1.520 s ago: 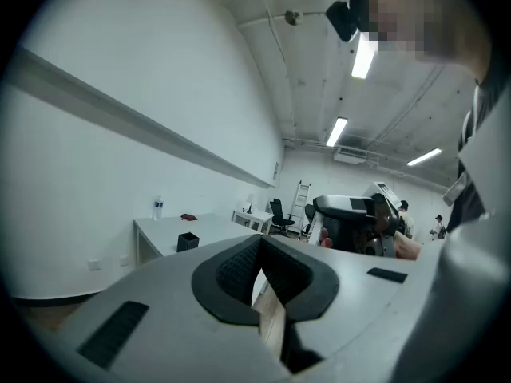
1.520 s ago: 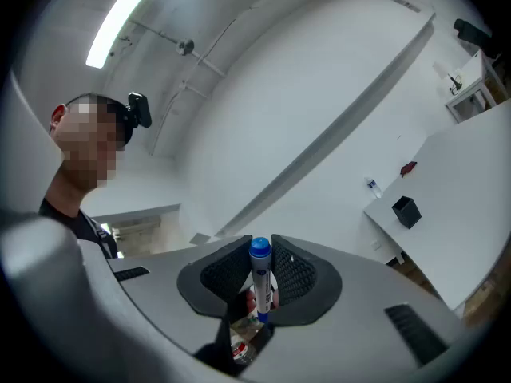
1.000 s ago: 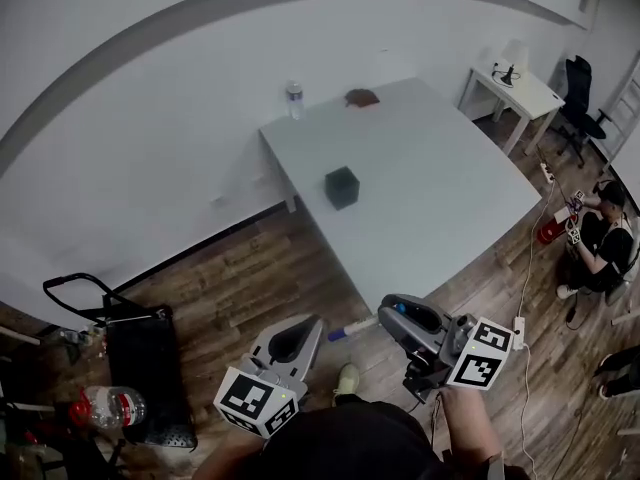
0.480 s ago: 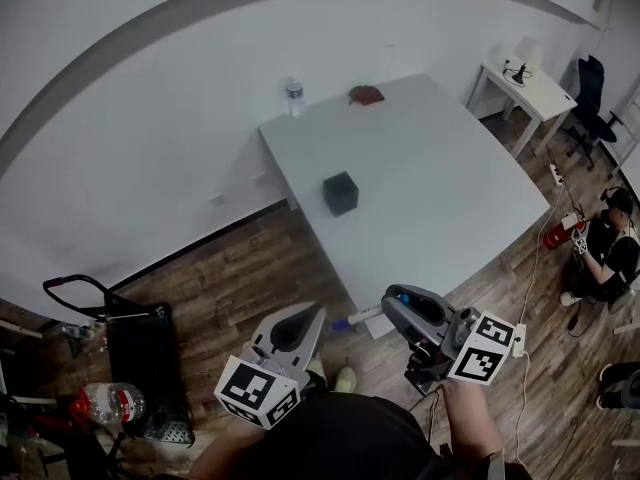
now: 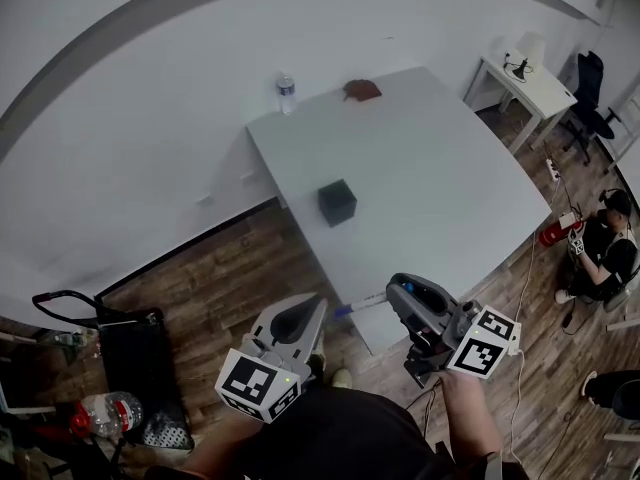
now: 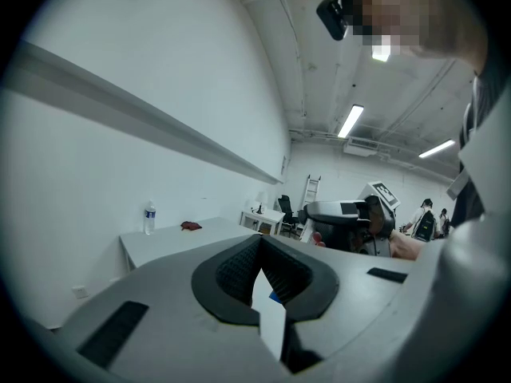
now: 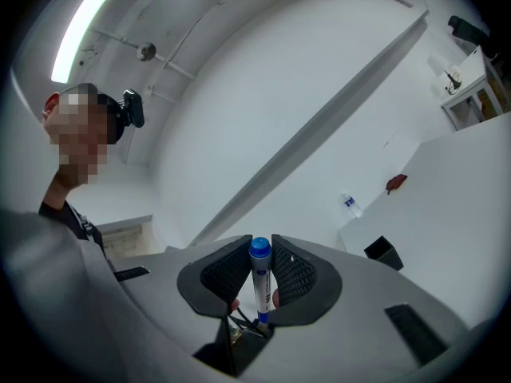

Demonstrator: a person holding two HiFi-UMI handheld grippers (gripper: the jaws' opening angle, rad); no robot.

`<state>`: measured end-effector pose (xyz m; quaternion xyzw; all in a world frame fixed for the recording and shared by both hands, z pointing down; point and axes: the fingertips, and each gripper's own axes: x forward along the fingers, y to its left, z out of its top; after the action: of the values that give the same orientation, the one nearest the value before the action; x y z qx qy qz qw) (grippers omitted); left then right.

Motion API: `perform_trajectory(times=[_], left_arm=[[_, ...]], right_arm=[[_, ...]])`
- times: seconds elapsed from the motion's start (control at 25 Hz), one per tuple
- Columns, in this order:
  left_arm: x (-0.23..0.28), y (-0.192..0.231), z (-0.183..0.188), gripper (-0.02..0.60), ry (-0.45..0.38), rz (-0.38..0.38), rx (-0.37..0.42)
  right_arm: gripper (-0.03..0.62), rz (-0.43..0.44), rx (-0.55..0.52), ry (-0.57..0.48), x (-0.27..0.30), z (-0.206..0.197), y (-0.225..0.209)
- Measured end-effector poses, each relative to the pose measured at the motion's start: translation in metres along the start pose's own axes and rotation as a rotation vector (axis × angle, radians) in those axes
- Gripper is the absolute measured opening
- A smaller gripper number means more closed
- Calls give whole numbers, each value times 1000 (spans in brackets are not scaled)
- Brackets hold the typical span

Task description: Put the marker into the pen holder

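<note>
White-barrelled marker (image 7: pixel 260 282) with a blue cap sits gripped between the ribbed black pads of my right claw (image 7: pixel 259 250). Its jaws are closed on it from both sides, and in the right gripper view the cap shows at the top of the pads. From the head view the marker juts out of that claw with its cap end toward my left claw (image 5: pixel 299 315), just off the near corner of the white table (image 5: pixel 450 148). My left claw hangs beside it above the wooden floor (image 5: pixel 230 288). Its jaws are pressed together at the tips, and nothing is held between them.

On the table, the black square pen holder (image 5: pixel 338 202) stands near the left edge, well apart from the marker and from both claws. At the far end of the table stand a clear water bottle (image 5: pixel 286 92) and, near it, a crumpled reddish-brown item (image 5: pixel 361 90) that I cannot identify. Beyond the table, at the right, are a small white desk (image 5: pixel 520 78) and a black office chair (image 5: pixel 588 93). A person (image 5: pixel 607 243) sits at the far right.
</note>
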<state>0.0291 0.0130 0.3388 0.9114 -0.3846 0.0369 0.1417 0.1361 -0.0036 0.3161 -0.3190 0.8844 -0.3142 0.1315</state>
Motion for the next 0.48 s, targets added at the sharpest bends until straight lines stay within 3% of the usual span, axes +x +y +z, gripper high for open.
perform_trajectory(times=[0.28,0.48], left_arm=[[47,50,7,6,17,-39,16],[77,83,7,6,40,-62,7]], right_arm=[[80,-136,-23,-27,42,21,-67],[80,-275,-119,-26,74,32,-123]])
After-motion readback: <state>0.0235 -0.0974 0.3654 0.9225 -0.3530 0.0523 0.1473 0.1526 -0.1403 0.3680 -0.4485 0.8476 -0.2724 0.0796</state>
